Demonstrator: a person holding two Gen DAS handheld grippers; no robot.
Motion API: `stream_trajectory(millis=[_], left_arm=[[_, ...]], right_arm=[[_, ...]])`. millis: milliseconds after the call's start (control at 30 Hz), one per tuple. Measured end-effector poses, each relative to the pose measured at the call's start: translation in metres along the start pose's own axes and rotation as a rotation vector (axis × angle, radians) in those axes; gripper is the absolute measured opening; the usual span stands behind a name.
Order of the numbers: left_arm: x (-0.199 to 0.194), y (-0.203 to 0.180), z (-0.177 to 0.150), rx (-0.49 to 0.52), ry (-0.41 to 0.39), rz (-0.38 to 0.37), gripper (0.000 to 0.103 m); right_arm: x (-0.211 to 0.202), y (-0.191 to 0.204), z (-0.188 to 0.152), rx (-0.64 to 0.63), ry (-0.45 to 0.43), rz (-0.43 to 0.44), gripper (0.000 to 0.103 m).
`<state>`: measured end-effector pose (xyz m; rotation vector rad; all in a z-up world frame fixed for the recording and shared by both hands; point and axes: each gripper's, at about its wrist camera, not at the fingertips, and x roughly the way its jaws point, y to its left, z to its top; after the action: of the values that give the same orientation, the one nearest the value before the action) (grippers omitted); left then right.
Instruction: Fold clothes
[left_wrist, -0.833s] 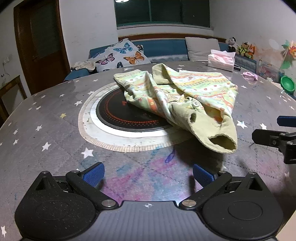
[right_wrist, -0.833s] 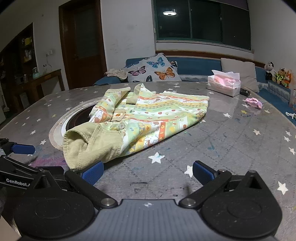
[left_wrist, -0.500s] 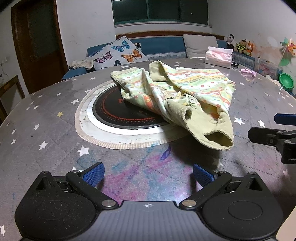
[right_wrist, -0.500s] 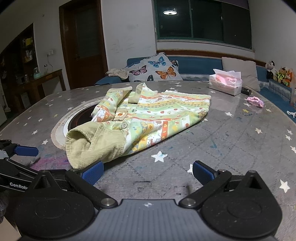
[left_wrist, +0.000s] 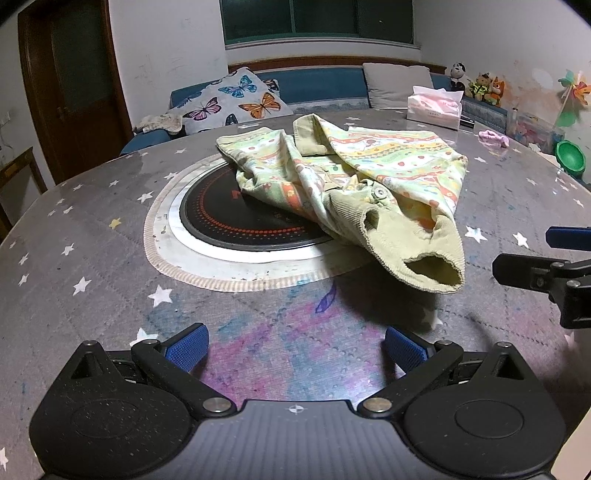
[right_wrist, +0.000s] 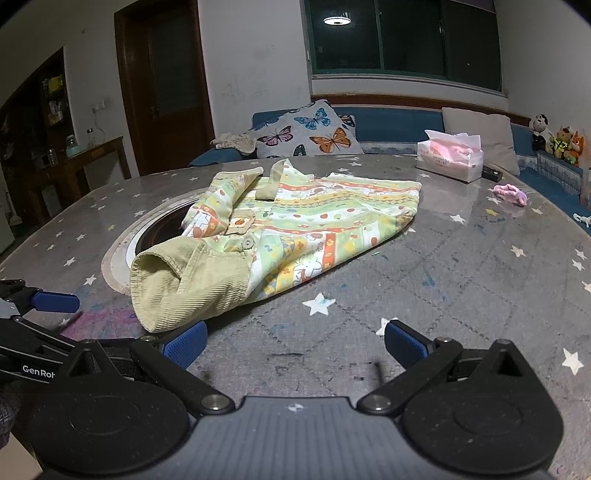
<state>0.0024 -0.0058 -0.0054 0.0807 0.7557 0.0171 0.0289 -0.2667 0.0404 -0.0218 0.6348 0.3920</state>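
A small green and yellow patterned shirt (left_wrist: 369, 173) with corduroy cuffs lies crumpled on the round table, partly over the black hotplate (left_wrist: 236, 218). It also shows in the right wrist view (right_wrist: 295, 225), one cuff (right_wrist: 173, 291) pointing at me. My left gripper (left_wrist: 295, 349) is open and empty, short of the cuff (left_wrist: 428, 266). My right gripper (right_wrist: 293, 343) is open and empty, its left fingertip just under the cuff's edge. Each gripper appears at the edge of the other's view.
The table has a grey star-print cover (left_wrist: 74, 258). A tissue box (right_wrist: 450, 158), a pink cloth scrap (right_wrist: 511, 192) and a green bowl (left_wrist: 570, 157) sit toward the far right. A sofa with a butterfly pillow (left_wrist: 236, 99) stands behind.
Both grippers have moved slightly forward toward the shirt, which now looks a little larger. The shirt has not moved and both stay open.
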Motion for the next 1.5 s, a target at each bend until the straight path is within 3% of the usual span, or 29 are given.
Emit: stream_trajectory(millis=[1500], left_arm=[[0.014, 0.004, 0.018, 0.017, 0.010, -0.005, 0.103]], right_arm=[[0.021, -0.001, 0.012, 0.008, 0.033, 0.015, 0.103]])
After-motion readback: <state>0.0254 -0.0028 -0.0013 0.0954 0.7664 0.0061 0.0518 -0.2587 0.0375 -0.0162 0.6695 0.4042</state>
